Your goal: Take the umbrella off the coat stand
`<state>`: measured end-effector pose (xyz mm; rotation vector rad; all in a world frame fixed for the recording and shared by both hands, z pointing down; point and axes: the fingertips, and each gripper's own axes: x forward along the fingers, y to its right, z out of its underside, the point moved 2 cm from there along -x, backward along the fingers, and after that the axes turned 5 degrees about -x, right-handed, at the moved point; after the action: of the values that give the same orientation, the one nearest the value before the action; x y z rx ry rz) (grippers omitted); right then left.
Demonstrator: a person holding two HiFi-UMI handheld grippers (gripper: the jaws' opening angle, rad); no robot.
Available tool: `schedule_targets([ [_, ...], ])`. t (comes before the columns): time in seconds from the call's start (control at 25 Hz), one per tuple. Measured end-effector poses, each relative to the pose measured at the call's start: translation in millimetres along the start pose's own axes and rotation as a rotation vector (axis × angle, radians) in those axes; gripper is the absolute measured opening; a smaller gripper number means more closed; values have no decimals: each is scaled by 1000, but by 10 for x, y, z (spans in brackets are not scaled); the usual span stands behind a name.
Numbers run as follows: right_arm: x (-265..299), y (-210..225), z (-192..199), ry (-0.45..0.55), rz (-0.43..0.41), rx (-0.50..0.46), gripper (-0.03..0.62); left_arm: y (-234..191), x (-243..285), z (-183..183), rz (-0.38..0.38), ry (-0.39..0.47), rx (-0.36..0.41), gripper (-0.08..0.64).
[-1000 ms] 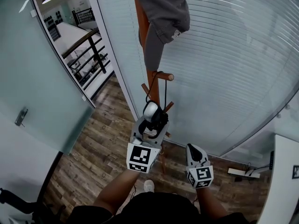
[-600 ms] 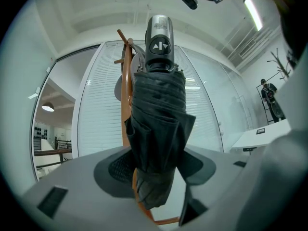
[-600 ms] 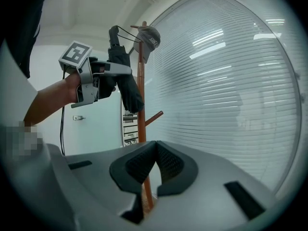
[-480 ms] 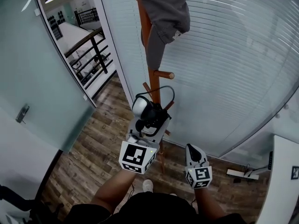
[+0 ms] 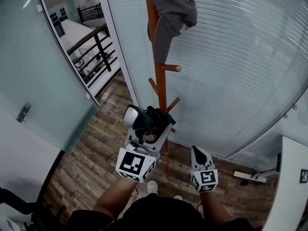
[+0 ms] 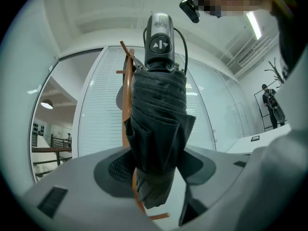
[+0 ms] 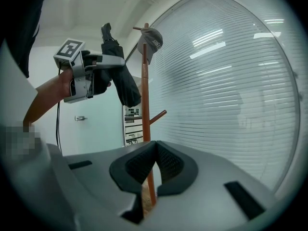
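My left gripper [image 5: 153, 129] is shut on a folded black umbrella [image 5: 150, 121] and holds it in front of the wooden coat stand [image 5: 161, 88], apart from its pegs. In the left gripper view the umbrella [image 6: 159, 129] stands upright between the jaws of the left gripper [image 6: 156, 166], its silver handle and cord on top, the coat stand [image 6: 126, 95] behind. The right gripper [image 5: 198, 153] hangs lower at the right, shut and empty. In the right gripper view, the right gripper [image 7: 155, 165] faces the coat stand [image 7: 145, 105], with the umbrella [image 7: 118, 78] up at left.
A grey cap [image 5: 173, 8] hangs at the stand's top. Behind the stand is a glass wall with blinds [image 5: 240, 66]; a glass door [image 5: 33, 90] is at left. The floor [image 5: 106, 138] is wood planks. A white desk corner [image 5: 291, 186] lies at lower right.
The umbrella's cord slipped off the stand's peg. My left gripper drew the umbrella back toward me and leftward, off the stand. The right gripper stayed put.
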<state>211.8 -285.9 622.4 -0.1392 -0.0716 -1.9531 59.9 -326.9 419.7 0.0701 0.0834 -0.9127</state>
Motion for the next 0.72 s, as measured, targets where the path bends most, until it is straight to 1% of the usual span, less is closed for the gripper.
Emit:
schedule_targets([
  [0.24,2,-35,3,-2,-7,-6,6,-68,-142,506,-33,-103,7,259],
  [0.44,56,-102,-13,5,-24,-11,6,-133,-279,872,-57,-175,-35,259],
  [0.6,97,-131,-51,22,-21,-30,6,-145,-387,1146,-68,-243,-38,259],
  [0.72,144,-127,-44,15,-27,-29,6,-127,-486,1365,-71,-297,-46,259],
])
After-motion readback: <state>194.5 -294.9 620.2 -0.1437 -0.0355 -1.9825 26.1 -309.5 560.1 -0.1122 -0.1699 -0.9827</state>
